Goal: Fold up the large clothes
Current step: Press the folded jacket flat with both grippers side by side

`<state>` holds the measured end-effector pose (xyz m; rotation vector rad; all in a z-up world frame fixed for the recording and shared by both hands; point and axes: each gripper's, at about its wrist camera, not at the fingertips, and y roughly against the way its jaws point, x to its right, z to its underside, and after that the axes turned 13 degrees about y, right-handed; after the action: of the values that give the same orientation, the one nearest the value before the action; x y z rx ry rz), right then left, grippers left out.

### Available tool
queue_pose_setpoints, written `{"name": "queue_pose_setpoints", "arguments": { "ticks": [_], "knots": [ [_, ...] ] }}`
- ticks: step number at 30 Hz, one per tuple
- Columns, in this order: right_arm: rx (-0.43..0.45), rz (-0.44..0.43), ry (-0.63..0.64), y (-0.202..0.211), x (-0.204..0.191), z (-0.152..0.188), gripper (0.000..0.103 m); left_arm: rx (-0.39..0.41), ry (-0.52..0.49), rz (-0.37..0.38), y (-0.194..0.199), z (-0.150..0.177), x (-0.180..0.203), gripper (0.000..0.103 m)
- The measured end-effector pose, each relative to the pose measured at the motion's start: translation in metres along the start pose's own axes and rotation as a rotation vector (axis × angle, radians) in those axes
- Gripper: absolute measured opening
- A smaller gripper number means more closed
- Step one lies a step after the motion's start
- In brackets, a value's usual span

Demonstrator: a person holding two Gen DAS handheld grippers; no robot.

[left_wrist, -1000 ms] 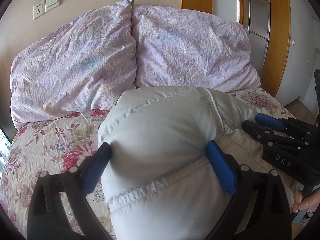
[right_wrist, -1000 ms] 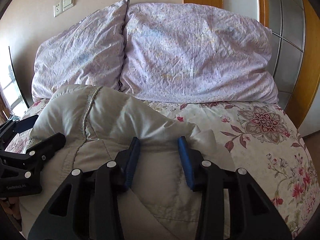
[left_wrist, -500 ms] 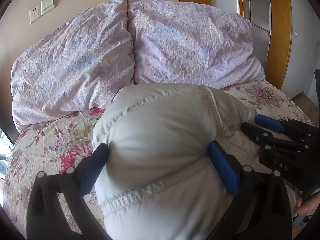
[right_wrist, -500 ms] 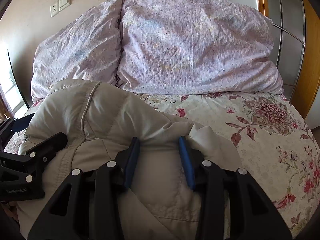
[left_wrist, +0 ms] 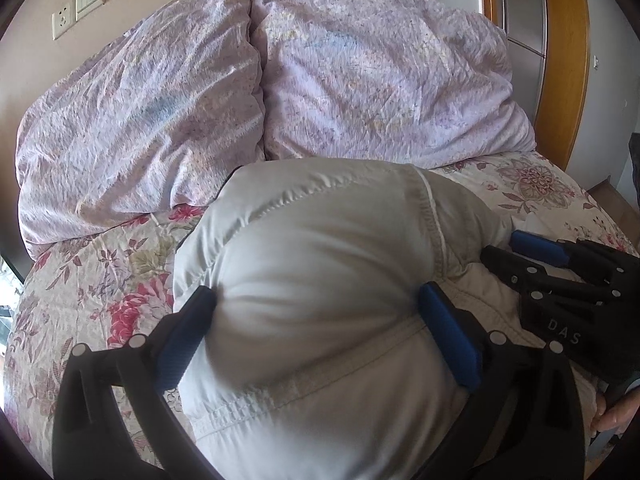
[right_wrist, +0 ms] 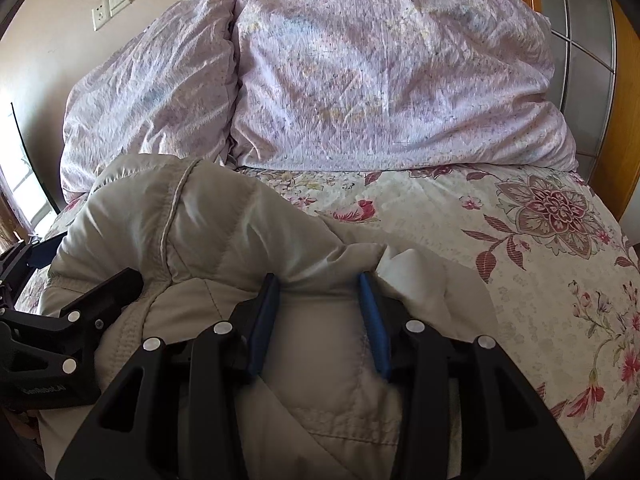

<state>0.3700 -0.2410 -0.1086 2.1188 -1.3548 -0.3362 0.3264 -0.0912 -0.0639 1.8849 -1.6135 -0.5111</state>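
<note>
A puffy light-grey padded jacket (left_wrist: 320, 264) lies bundled on the flowered bed; it also shows in the right wrist view (right_wrist: 192, 232). My left gripper (left_wrist: 316, 300) straddles a thick bulge of the jacket, its blue pads pressed into the fabric on both sides. My right gripper (right_wrist: 318, 284) grips a narrower fold of the same jacket between its blue pads. The right gripper shows at the right of the left wrist view (left_wrist: 560, 276), the left gripper at the left of the right wrist view (right_wrist: 68, 312).
Two lilac pillows (left_wrist: 380, 80) lean against the wall at the head of the bed. The flowered bedspread (right_wrist: 540, 240) lies bare to the right of the jacket. A wooden frame (left_wrist: 568, 60) and a wall socket (left_wrist: 60, 26) stand behind.
Both grippers have moved forward with the jacket toward the pillows. The bundle now sits closer to the pillows. The grips have not changed.
</note>
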Motion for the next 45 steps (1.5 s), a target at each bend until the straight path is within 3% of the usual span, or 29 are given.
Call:
{"name": "queue_pose_setpoints", "arguments": {
  "ticks": [16, 23, 27, 29, 33, 37, 42, 45],
  "knots": [
    [-0.015, -0.016, -0.006, -0.010, 0.003, -0.001, 0.044, 0.010, 0.004, -0.024, -0.006, 0.000, 0.000, 0.101],
    [-0.020, 0.018, 0.016, 0.014, -0.001, -0.004, 0.044, 0.015, 0.046, 0.012, 0.027, -0.006, -0.030, 0.101],
    [0.033, 0.019, -0.033, 0.029, 0.016, 0.007, 0.043, 0.057, 0.001, -0.022, 0.031, -0.011, -0.034, 0.101],
    [0.031, 0.014, -0.050, 0.026, 0.021, 0.011, 0.043, 0.074, -0.025, -0.033, 0.027, -0.010, -0.027, 0.101],
    [0.019, 0.090, 0.028, 0.014, 0.010, 0.012, 0.043, 0.068, -0.041, -0.045, 0.016, -0.005, -0.016, 0.101],
    [0.007, 0.078, 0.005, 0.005, 0.017, 0.015, 0.043, 0.042, -0.027, -0.041, 0.002, -0.003, -0.015, 0.101],
    [-0.006, 0.090, 0.016, -0.002, 0.018, 0.013, 0.043, 0.104, -0.085, -0.144, -0.001, 0.004, 0.000, 0.101],
    [-0.019, 0.126, 0.048, 0.001, 0.011, 0.010, 0.044, 0.108, -0.096, -0.138, 0.008, 0.003, -0.003, 0.101]
  ]
}}
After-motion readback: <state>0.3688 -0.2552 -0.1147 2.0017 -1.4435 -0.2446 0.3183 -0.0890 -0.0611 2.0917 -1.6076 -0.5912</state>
